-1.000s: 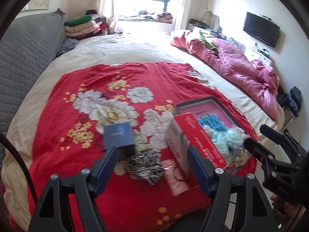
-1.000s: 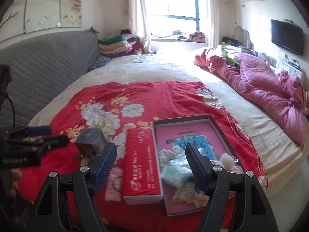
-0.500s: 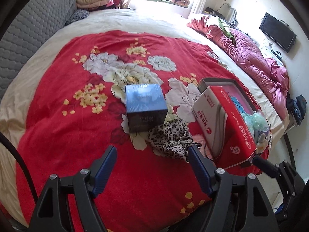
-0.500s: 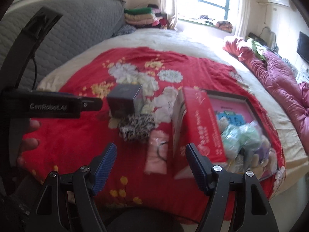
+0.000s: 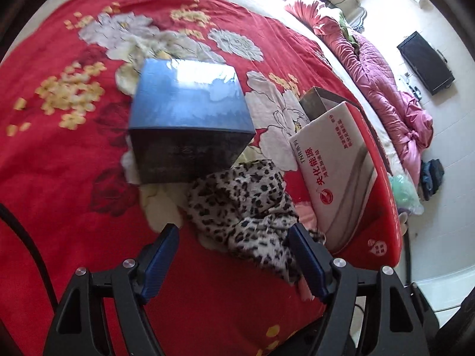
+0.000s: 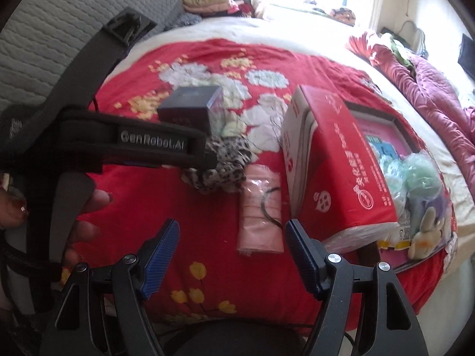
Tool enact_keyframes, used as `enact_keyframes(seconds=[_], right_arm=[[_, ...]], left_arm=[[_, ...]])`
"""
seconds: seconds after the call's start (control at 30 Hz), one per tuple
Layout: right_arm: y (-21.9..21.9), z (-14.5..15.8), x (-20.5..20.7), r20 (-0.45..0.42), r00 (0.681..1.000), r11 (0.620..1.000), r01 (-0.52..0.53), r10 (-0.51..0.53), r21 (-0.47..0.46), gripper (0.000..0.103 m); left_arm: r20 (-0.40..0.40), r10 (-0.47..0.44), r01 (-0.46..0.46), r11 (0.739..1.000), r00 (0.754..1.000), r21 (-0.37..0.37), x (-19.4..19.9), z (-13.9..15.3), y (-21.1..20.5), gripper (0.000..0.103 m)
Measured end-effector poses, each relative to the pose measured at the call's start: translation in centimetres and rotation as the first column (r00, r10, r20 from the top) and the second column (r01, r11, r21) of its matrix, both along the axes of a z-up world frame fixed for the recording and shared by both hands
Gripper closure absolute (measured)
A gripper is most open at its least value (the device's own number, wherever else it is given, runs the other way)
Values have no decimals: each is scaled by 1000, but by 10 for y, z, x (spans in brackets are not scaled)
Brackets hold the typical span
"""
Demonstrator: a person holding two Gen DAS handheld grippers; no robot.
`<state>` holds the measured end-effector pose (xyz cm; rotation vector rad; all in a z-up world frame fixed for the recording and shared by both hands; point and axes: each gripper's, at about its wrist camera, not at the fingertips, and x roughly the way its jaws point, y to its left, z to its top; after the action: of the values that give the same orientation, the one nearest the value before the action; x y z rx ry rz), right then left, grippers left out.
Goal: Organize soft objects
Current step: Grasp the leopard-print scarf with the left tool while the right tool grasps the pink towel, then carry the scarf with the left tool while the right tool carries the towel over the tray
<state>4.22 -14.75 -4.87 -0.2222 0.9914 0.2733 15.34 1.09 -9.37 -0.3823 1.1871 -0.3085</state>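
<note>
leopard-print cloth (image 5: 246,207) lies crumpled on the red bedspread (image 5: 74,163) — pink packet (image 6: 261,213) flat just beside it.

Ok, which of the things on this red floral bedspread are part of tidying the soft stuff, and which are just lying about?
Part of the job:
- leopard-print fabric piece
- flat pink packet with a black hair tie
- open dark tray holding bagged soft items
- open left gripper, open right gripper

Lying about:
- blue cube-shaped box
- red-and-white tissue pack
- crumpled pink quilt
- folded clothes stack

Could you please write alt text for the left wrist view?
The open left gripper hovers over a leopard-print cloth on a red floral bedspread. A blue box sits behind the cloth and a red-and-white carton to its right.
</note>
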Motion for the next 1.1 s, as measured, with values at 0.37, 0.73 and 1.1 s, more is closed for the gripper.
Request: enact_keyframes(seconds=[0.37,0.73,1.1], right_arm=[[6,-28,22,-52,997,994,47,-52,-96,28],[16,-59,41,-89,990,969,85,-108,-231,48],[-17,-33,39,-101,989,993,111,-106,50,67]], left_arm=[[-25,-8,5,994,1000,-112,22,-22,-1,56],[-10,-33,30,983,999,-182,21,-23,-1,93],[70,23,-17,996,997,-84,-15,15,15,93]])
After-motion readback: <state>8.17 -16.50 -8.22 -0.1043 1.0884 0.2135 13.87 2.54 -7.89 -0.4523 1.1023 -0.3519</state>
